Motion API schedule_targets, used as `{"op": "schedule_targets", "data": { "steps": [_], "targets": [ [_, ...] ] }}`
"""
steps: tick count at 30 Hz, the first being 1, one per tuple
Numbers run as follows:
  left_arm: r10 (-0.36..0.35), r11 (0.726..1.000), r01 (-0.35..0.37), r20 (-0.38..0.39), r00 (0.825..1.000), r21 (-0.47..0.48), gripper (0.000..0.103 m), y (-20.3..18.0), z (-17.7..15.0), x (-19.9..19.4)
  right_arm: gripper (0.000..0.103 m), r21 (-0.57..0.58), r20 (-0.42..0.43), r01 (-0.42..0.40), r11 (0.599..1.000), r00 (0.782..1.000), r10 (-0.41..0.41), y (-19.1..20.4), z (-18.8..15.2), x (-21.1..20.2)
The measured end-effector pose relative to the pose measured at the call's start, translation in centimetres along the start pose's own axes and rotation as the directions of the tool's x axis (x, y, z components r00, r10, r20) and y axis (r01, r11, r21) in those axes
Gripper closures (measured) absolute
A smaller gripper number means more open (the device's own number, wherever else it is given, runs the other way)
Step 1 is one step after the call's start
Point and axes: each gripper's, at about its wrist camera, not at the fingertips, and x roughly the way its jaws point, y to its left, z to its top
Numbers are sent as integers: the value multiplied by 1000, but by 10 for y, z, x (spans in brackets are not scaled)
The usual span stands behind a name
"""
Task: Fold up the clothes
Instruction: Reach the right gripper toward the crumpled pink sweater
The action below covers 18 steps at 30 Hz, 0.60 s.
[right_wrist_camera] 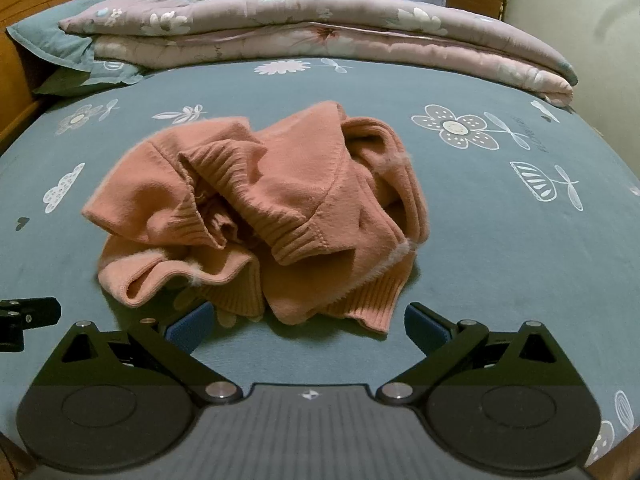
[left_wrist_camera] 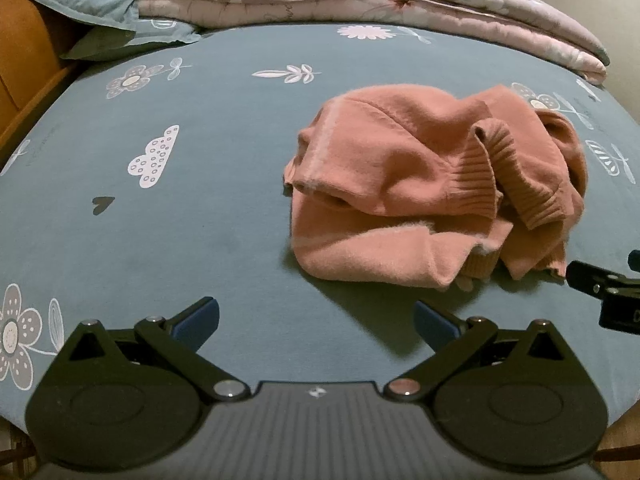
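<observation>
A salmon-pink knit sweater [left_wrist_camera: 420,184] lies crumpled in a heap on the blue-grey bed sheet [left_wrist_camera: 208,208], its ribbed cuffs and hem bunched on top. My left gripper [left_wrist_camera: 316,320] stands open, short of the heap and a little left of it, with nothing between its blue pads. In the right wrist view the same sweater [right_wrist_camera: 260,208] fills the middle. My right gripper [right_wrist_camera: 308,322] is open right at the heap's near hem, with the ribbed edge between its fingers, untouched. The right gripper's black tip [left_wrist_camera: 600,284] shows at the left view's right edge.
A folded pink floral quilt [right_wrist_camera: 320,36] lies across the far side of the bed beside a blue pillow [right_wrist_camera: 60,40]. A wooden headboard [right_wrist_camera: 16,12] rises at the left. The sheet [right_wrist_camera: 500,240] carries flower and cloud prints. A doorway shows beyond the bed.
</observation>
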Motion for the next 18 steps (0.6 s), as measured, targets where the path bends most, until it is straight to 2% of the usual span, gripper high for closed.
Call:
{"op": "schedule_targets", "data": {
  "steps": [6,9,13,16,18],
  "targets": [
    [-17,1000,17,12,1000,-17,1,7,-4,5,0,-7,8,7,1000,1000,-7,1,-1,-2],
    [-25,999,26,19,1000,-25,1,10,-6,7,0,-24,72,-13,1000,997,14,-3,-7,-2],
    [-36,999,37,27,999,-36,1,14,-8,10,0,-82,192,-33,996,980,49,-7,-11,-6],
    [-44,998,45,35,998,-44,1,17,-10,13,3,-116,207,-32,993,977,56,-7,-5,-7],
    [-37,998,41,78,996,-55,1,21,-17,14,4,-128,206,-46,991,976,72,-7,0,-7]
  ]
}}
